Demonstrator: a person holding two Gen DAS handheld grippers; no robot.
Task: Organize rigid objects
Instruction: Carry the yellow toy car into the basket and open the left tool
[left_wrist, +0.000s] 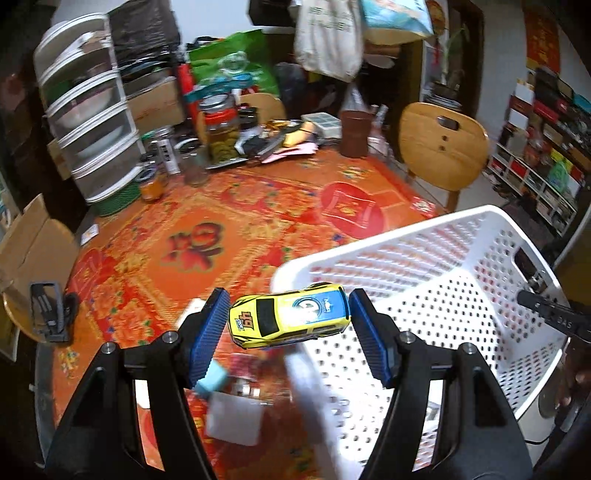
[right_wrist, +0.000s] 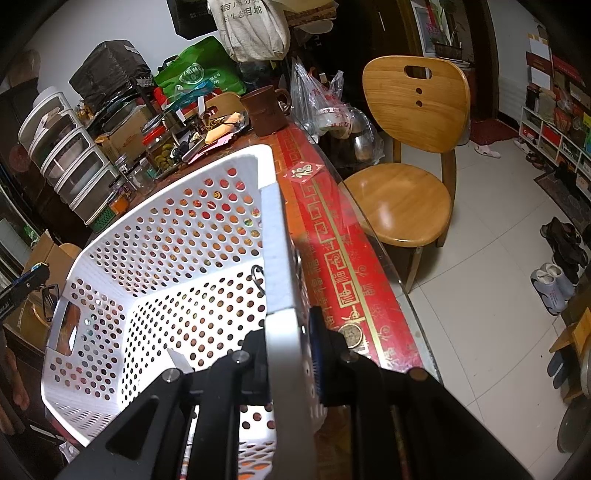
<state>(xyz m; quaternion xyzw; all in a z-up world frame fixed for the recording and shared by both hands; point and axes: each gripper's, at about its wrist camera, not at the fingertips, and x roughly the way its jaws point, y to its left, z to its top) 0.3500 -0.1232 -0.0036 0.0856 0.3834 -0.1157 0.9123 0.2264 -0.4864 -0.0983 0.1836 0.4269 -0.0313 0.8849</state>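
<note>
Your left gripper (left_wrist: 288, 314) has the yellow toy car (left_wrist: 289, 316) between its blue pads (left_wrist: 208, 332). The jaws are fairly wide, and I can't tell if both pads touch it; the car may be pinched or already dropping. It sits right over the near rim of the white perforated basket (left_wrist: 461, 280), which fills the left view from 3 to 5 o'clock.

Your right gripper (right_wrist: 291, 354) is clamped narrow on the basket's wall (right_wrist: 275, 236), one finger inside and one outside, holding the basket tilted.

Progress, as a judgement: early. In the right view the basket interior looks empty apart from a small dark wire hook (right_wrist: 258, 278) near the wall. The car isn't in yet. Still out on the table at 6 o'clock under your left gripper: a light blue block (left_wrist: 212, 380), a white boxy piece (left_wrist: 234, 421) and something pinkish, all motion-blurred, so no better ID.

Surface: red-and-orange patterned tablecloth (left_wrist: 207, 240), apparently under a glass top to judge by the edge in the right view. The far side at 11 to 12 o'clock is cluttered: a drawer tower (left_wrist: 88, 110), jars (left_wrist: 221, 129), a brown cup (left_wrist: 354, 133).

Room: wooden chair (right_wrist: 406, 147) at 1 o'clock in the right view, pale tiled floor, shoes and shelving along the right.
</note>
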